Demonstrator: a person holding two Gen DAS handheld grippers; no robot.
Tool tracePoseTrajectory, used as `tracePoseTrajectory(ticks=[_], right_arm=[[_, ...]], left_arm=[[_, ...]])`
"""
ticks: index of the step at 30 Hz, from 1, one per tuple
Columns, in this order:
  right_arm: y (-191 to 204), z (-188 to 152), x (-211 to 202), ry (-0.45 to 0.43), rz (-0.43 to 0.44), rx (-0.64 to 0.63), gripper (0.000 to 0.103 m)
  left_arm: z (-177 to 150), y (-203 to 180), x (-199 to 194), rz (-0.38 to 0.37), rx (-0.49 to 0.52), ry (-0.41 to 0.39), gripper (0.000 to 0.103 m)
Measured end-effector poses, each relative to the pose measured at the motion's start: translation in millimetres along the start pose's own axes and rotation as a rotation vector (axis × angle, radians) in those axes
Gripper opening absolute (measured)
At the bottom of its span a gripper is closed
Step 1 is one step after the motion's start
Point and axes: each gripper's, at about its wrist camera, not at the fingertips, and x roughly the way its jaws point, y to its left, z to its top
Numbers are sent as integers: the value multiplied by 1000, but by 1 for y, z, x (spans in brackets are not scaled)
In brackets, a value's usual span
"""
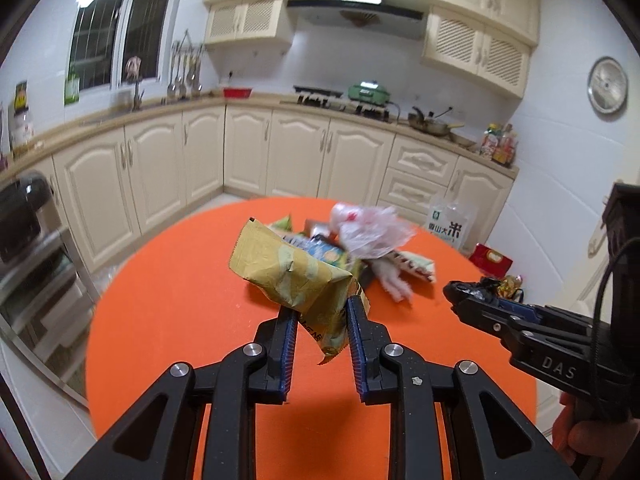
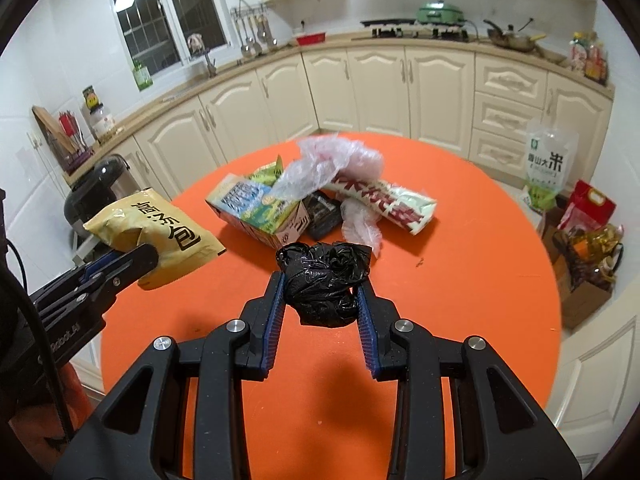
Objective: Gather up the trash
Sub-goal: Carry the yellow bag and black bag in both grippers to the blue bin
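The left gripper point(image 1: 322, 314) was clamped on the yellow packet point(image 1: 288, 272), the right gripper point(image 2: 321, 294) on the black bag point(image 2: 322, 280), both above the orange table point(image 2: 480, 280). Steady carrying seemed wise; remaining wrappers point(image 2: 256, 204) lay toward twelve o'clock.

Black left gripper point(image 1: 322, 310), blue ribbed jaws, silver screws, black cable

Left wrist view: sits behind my left jaws, looking forward and down over the orange bench point(image 1: 168, 320) toward the cabinet corner and stove point(image 1: 340, 100); close above the bench.
Right wrist view: sits behind my right jaws, tilted more steeply down at the bench, facing the same cabinets.
Shared: both see the bench, the trash pile point(image 2: 320, 196), the rice bag point(image 2: 548, 164), and each other's gripper at the frame edge.
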Motion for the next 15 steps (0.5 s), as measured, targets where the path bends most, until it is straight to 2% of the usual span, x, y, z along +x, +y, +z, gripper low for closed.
tracePoseTrajectory(ticks=[15], right_arm=[[-16,8,-99,-200,-3,15,32]], left_arm=[[-53,-76,-116,16,141,-155,20]])
